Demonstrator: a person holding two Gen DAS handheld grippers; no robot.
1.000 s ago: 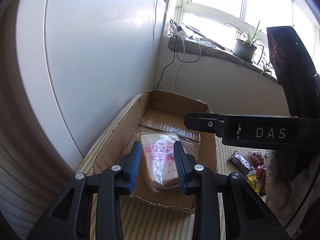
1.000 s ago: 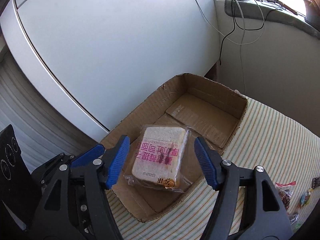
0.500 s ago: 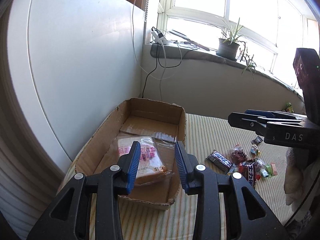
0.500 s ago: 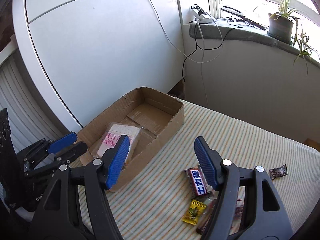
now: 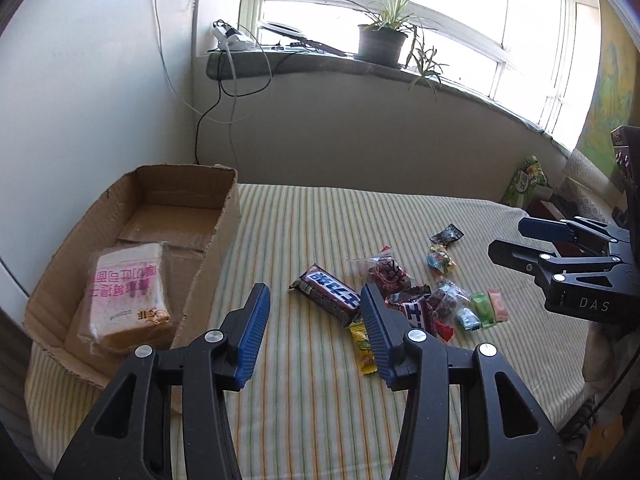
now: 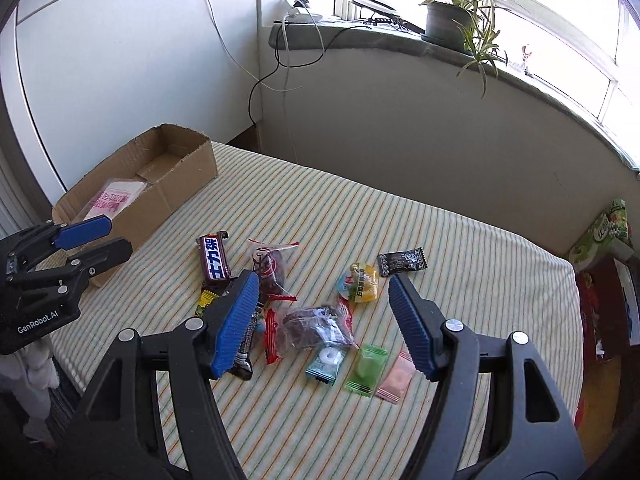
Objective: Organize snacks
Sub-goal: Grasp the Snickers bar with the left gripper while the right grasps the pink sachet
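A cardboard box [image 5: 218, 236] [image 6: 188, 184] stands at the left of the striped table, with a wrapped bread slice [image 5: 126, 292] [image 6: 114, 200] lying inside. Right of it lies a scatter of snacks: a brown chocolate bar [image 5: 330, 294] [image 6: 214, 260], a clear bag of dark sweets [image 5: 386, 272] [image 6: 270, 266], a yellow candy [image 5: 362, 346] and several small packets [image 6: 366, 368]. My left gripper [image 5: 314, 330] [image 6: 102, 238] hovers over the table just right of the box, its jaws opening with nothing between them. My right gripper [image 6: 324, 318] [image 5: 510, 236] hangs open above the snack pile, holding nothing.
A grey windowsill [image 5: 304, 60] with a potted plant [image 5: 380, 40] and a power strip with cables [image 5: 232, 38] runs along the back. A white panel [image 5: 80, 120] stands behind the box. Green and red boxes [image 6: 604, 264] sit past the table's right end.
Both grippers have swung right, away from the box and toward the snack pile. The left jaws have widened. The bread slice stays in the box.
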